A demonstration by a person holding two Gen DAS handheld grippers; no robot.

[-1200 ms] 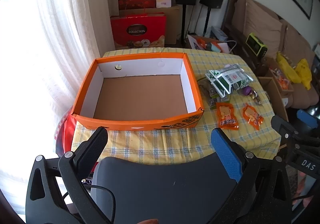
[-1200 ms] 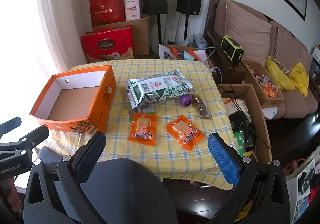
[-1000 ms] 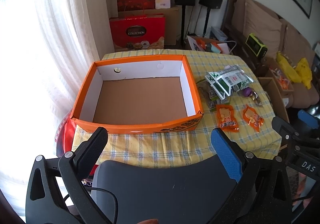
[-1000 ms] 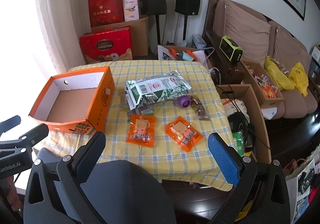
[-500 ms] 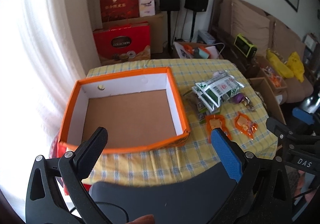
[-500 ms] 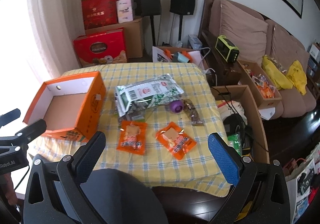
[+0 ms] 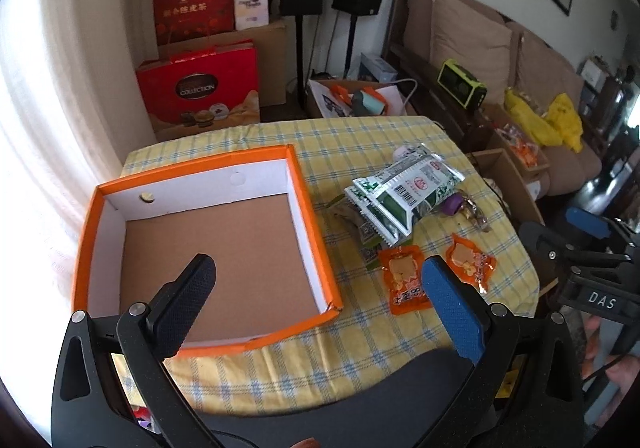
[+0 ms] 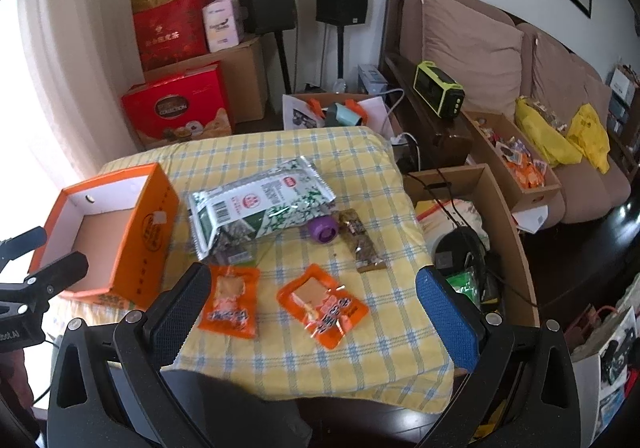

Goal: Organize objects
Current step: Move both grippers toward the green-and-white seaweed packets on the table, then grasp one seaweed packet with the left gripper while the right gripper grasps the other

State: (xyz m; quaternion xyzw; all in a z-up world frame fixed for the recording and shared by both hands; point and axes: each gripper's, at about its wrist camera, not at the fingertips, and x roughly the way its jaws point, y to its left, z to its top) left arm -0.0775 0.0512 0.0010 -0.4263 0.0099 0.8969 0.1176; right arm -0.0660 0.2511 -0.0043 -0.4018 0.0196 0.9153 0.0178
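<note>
Approach stage: nothing packed yet, both grippers spread wide and empty.

The orange box (image 7: pixel 208 244) sits bare; right of it lie two orange snack pouches (image 8: pixel 230 300) (image 8: pixel 324 306), green-white bags (image 8: pixel 260 208) and a purple cap (image 8: pixel 323 230). The right gripper (image 8: pixel 312 300) likely must descend on the pouch beneath it; the left gripper (image 7: pixel 316 288) hovers over the box's right wall.

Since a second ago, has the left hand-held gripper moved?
Yes. The left hand-held gripper has advanced over the table: its fingers now overlap the orange box, which earlier lay wholly beyond them.
</note>
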